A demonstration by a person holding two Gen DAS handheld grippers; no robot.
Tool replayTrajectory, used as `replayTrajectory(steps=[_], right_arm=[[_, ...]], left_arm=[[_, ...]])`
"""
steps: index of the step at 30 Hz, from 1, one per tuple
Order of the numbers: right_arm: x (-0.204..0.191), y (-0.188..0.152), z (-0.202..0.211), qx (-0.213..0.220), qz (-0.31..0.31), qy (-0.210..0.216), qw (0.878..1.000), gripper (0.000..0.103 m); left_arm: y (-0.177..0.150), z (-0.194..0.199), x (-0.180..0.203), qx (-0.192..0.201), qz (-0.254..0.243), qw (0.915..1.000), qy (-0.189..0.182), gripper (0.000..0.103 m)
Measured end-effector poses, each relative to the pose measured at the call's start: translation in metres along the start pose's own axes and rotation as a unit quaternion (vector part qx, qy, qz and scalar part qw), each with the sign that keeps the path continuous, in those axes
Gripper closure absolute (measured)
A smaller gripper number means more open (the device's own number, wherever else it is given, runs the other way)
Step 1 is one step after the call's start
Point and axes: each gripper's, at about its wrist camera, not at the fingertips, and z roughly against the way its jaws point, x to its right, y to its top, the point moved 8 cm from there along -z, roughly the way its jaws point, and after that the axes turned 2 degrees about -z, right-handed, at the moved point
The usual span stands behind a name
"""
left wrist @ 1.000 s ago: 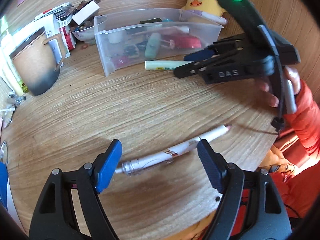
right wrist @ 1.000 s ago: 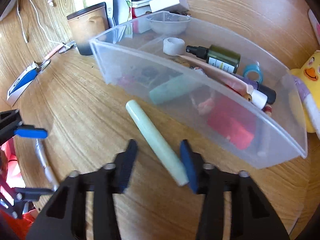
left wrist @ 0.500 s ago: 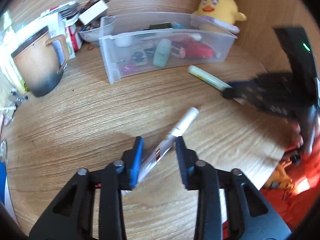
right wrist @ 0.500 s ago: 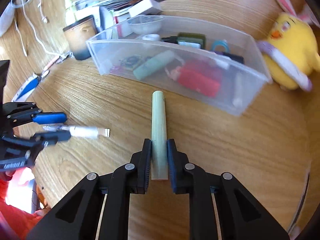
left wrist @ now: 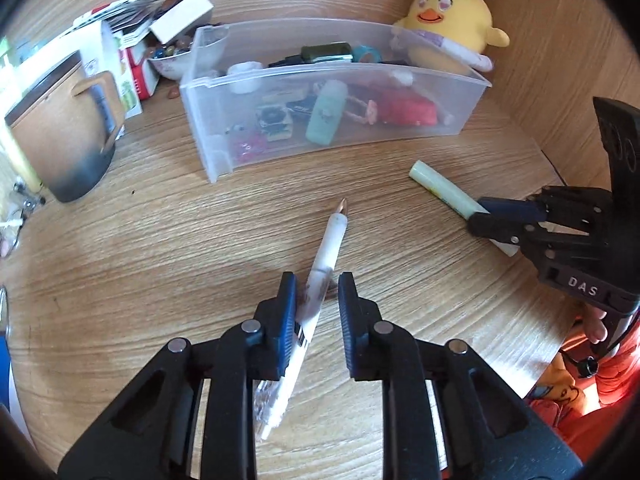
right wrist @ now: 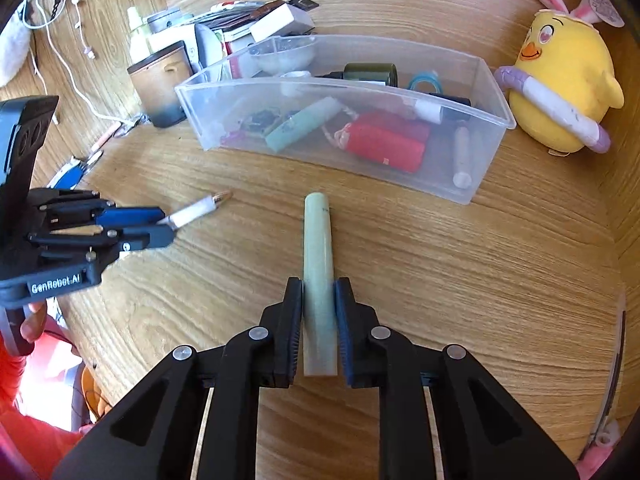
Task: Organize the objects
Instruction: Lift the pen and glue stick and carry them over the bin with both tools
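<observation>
- Wooden desk (left wrist: 160, 240) filling the left wrist view, with a clear plastic bin (left wrist: 224, 168) of small items across the upper middle, and a plush chick (left wrist: 448, 20) behind it at upper right.
- Lower centre: left gripper (left wrist: 316, 292) straddling a white pen (left wrist: 334, 240), jaws just closed in on it. Left pad against the barrel, a sliver of gap at the right pad, so cannot tell whether truly pinched.
- Pen slanted across the jaws, tip aimed up toward the bin; probably the next stop for it.
- Right edge of the same view: right gripper (left wrist: 492, 220) seen side-on, on the near end of a pale green highlighter (left wrist: 444, 190).
- Right wrist view, lower centre: pads pressed on both flanks of the highlighter, clenched after just closing, with the far end pointing straight up at the bin's front wall and close before it.
- Shown only here: the firm two-sided grip, and, at left, the pen tip poking out past the left gripper's blue pads.
- Shown only from the left wrist: the gap beside the pen and its skewed lie.
</observation>
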Motion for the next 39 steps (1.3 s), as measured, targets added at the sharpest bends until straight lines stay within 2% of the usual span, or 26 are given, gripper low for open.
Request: replayTrajectory(steps=[4, 5, 12, 29, 39], right_arm=[[-0.001, 0.001, -0.001, 0.005, -0.002, -0.013, 1.0, 0.088], [-0.002, 0.001, -0.001, 0.006, -0.002, -0.014, 1.0, 0.088], [-0.008, 0.0, 0.004, 0.013, -0.017, 0.016, 1.0, 0.089], [-0.006, 0.042, 0.049, 0.104, -0.057, 0.049, 0.992, 0.089], [0.004, 0.074, 0.07, 0.148, -0.06, 0.043, 0.986, 0.089]], left_arm=[[0.003, 0.0, -0.001, 0.003, 0.005, 1.0, -0.007, 0.085], [0.002, 0.0, -0.001, 0.003, 0.006, 0.9999, -0.008, 0.089], [0.004, 0.003, 0.003, 0.013, 0.025, 0.9995, -0.016, 0.093], [0.056, 0.053, 0.008, 0.113, 0.037, 0.9926, -0.026, 0.093], [0.089, 0.075, 0.012, 0.16, 0.034, 0.9863, -0.026, 0.093]])
